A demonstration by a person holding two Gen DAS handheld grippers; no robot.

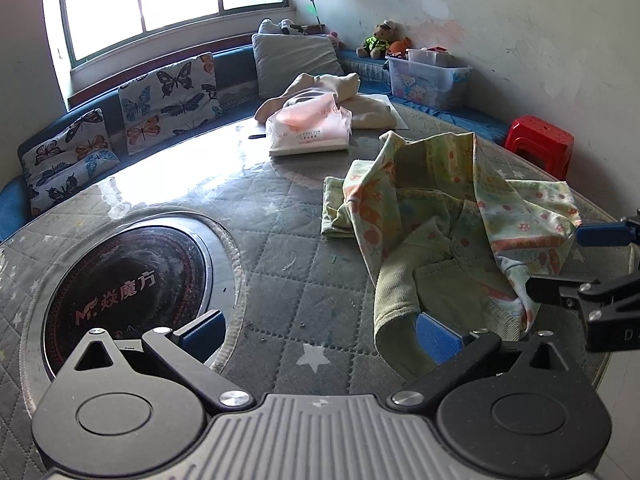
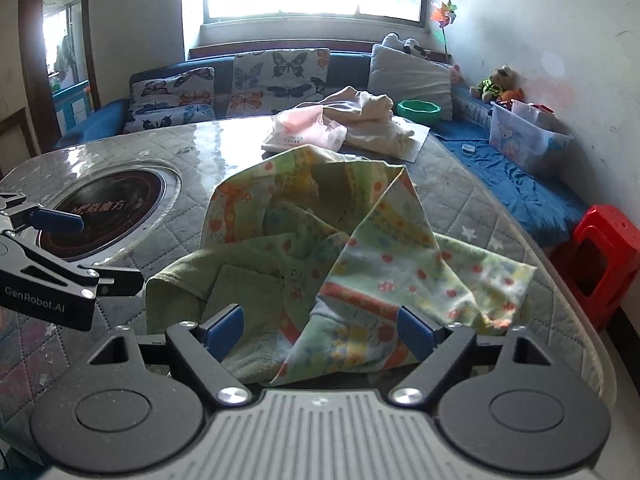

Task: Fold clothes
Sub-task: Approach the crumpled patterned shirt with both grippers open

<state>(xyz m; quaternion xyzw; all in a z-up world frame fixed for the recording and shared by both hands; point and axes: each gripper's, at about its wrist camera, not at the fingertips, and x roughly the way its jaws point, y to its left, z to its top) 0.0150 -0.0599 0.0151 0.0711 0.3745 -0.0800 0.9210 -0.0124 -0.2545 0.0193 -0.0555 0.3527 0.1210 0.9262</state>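
Observation:
A crumpled child's garment [image 1: 440,208] [image 2: 320,216], pale green with an orange and red print, lies on the quilted grey table [image 1: 280,240]. My left gripper [image 1: 320,334] is open wide at the garment's near left corner. A plain green hem drapes over its right finger [image 1: 436,336], and its left finger is over bare table. My right gripper [image 2: 320,330] is open too, and the garment's near edge lies between its two blue pads. Each gripper shows in the other's view, the right gripper [image 1: 556,264] open at the cloth's right edge and the left gripper [image 2: 112,252] open beside the green hem.
A round black hob [image 1: 128,280] [image 2: 108,208] is set into the table at the left. A pink plastic bag [image 1: 308,128] and cream clothes [image 2: 368,120] lie at the far side. Past the table's right edge stand a red stool [image 2: 600,256] and a clear storage box [image 2: 524,136].

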